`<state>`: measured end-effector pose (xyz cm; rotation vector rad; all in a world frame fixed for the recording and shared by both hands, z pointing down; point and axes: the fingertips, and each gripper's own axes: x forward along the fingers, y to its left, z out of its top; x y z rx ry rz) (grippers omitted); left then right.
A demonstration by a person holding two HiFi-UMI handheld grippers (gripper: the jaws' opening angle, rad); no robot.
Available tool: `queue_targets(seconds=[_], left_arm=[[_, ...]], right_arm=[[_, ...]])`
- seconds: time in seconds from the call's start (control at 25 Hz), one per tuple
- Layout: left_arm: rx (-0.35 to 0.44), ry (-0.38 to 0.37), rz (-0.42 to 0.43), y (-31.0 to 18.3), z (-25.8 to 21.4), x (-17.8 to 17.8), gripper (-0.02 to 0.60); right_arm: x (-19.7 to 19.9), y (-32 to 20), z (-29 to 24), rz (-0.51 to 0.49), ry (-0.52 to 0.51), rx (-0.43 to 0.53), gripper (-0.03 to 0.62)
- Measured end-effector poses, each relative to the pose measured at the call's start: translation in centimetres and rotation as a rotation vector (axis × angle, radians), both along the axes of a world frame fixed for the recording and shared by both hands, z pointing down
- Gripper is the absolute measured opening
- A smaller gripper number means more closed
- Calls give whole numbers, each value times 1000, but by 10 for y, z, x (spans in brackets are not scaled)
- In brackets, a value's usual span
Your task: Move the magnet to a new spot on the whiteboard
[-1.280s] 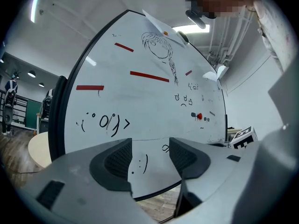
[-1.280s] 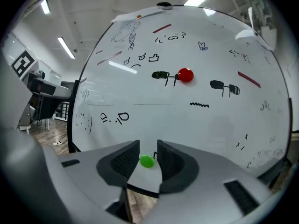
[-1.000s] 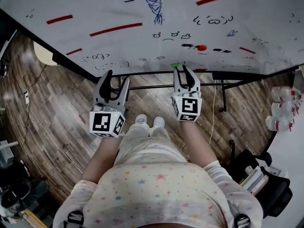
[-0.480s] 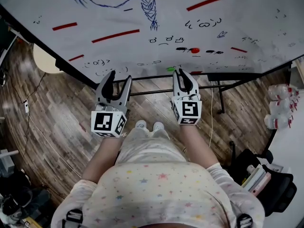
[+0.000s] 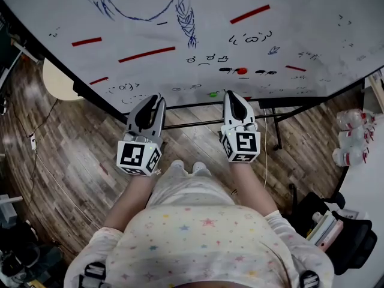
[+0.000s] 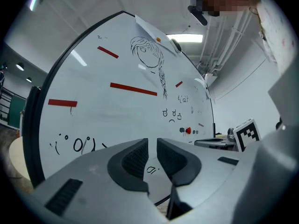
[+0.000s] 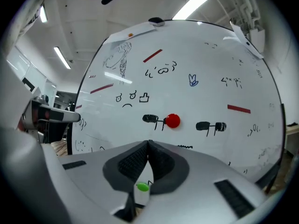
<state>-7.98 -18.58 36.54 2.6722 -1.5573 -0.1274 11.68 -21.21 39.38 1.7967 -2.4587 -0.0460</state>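
Observation:
A small red magnet sticks low on the whiteboard, between two black scribbles. It shows too in the right gripper view and the left gripper view. A green magnet sits near the board's bottom edge, and also shows low between the right jaws. My right gripper is shut and empty, its tips just below the red magnet and apart from the board. My left gripper is shut on nothing, further left.
The whiteboard carries red strips, a blue drawing of a girl and small doodles. Its black stand bars run over the wooden floor. A beige round seat is at the left, bottles and a dark bag at the right.
Both grippers' jaws, open a second ago, have shut. The view has shifted so that more of the board shows, and the grippers sit a little closer to its bottom edge.

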Motion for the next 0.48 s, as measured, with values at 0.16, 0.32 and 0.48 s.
queue_targets(seconds=[0.16, 0.32, 0.48], left_arm=[[14, 1, 9, -1, -7, 4, 44], [14, 10, 9, -4, -11, 7, 43], [23, 20, 22, -7, -17, 12, 43]], right_arm=[[-1, 1, -20, -7, -32, 33, 0], [-2, 3, -35, -23, -61, 46, 0], [4, 3, -48, -15, -85, 70, 0]])
